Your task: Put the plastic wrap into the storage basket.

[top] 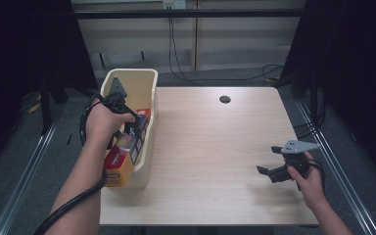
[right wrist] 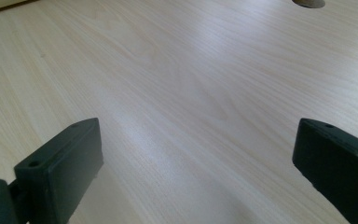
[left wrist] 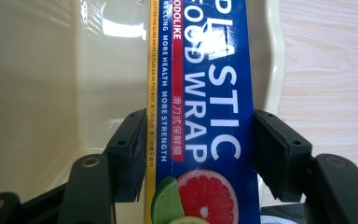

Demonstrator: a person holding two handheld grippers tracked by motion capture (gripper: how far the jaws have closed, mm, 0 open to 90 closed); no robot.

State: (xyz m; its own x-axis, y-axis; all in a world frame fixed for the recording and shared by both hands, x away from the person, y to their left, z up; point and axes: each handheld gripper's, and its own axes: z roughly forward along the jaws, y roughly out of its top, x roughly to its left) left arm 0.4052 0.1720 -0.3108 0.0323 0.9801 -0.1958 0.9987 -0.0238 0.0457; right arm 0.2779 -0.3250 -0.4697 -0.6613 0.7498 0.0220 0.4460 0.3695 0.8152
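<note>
1. The left tongs (top: 136,125) are reaching down into the cream plastic bin (top: 147,81) at the bench's left edge, and in the left gripper view the jaws are sitting closed against both long sides of the blue plastic wrap box (left wrist: 200,112) — a firm hold across its width, as far as the picture shows.

2. The plastic wrap box (top: 134,132) is lying inside the bin, alongside an orange-and-red carton (top: 118,164) that is filling the bin's near end. Whether the box is being lifted out or set in cannot be told from this moment; either way the grip is made, and the carrying or the letting go is what is left.

3. The right tongs (top: 268,171) are hovering low over the bench (top: 210,147) near its right front corner, jaws spread wide and holding nothing; bare wood is lying between them in the right gripper view.

4. Room for moving: the bin's walls are standing close on both sides of the box, so a straight lift looks the safest way out. The bench surface to the right of the bin is lying open all the way across — apart from the small round hole (top: 224,99) near the far edge.
</note>
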